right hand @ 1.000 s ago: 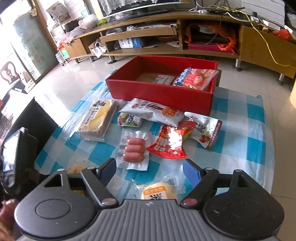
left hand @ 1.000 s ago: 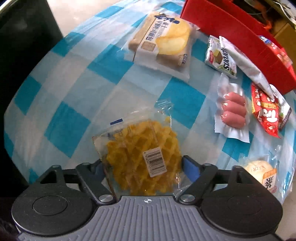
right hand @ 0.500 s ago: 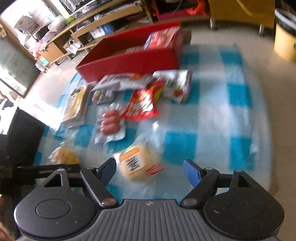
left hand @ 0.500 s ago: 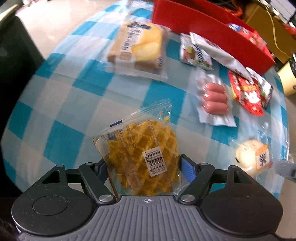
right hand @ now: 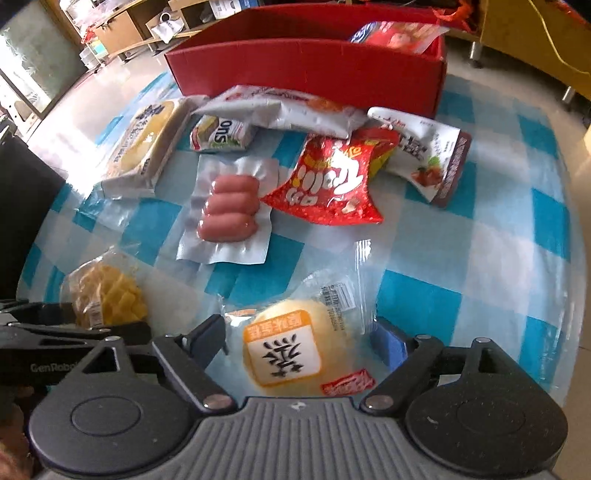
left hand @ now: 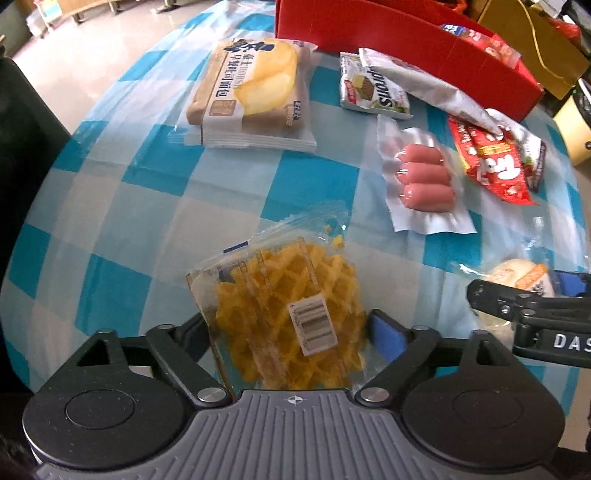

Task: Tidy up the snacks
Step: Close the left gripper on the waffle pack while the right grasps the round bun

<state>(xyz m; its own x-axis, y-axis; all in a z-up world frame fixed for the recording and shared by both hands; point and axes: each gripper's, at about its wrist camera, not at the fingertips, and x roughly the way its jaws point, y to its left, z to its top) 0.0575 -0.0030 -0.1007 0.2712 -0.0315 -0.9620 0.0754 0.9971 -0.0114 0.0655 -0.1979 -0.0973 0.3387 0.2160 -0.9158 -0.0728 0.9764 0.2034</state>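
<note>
A clear packet of yellow waffle [left hand: 288,306] lies on the blue-and-white checked tablecloth [left hand: 155,206], between the fingers of my left gripper [left hand: 290,332]. Those jaws are opening, with a small gap beside the blue pad. In the right wrist view a wrapped round bun [right hand: 295,343] lies between the fingers of my right gripper [right hand: 297,343]. Its jaws are opening too, and neither pad presses on the bun. A red box [right hand: 306,62] stands at the far side with a red packet [right hand: 395,35] inside.
Between the grippers and the box lie a bread pack [left hand: 251,92], a wafer pack [left hand: 373,92], vacuum-packed sausages [right hand: 229,206], a red snack bag [right hand: 332,181], a long white bag [right hand: 288,110] and a white pouch [right hand: 428,155]. Black furniture [left hand: 22,129] adjoins the table's left edge.
My right gripper came down over the bun, which now sits between its fingers, and it shows in the left wrist view. Both pairs of jaws stand wider. The left view has rolled.
</note>
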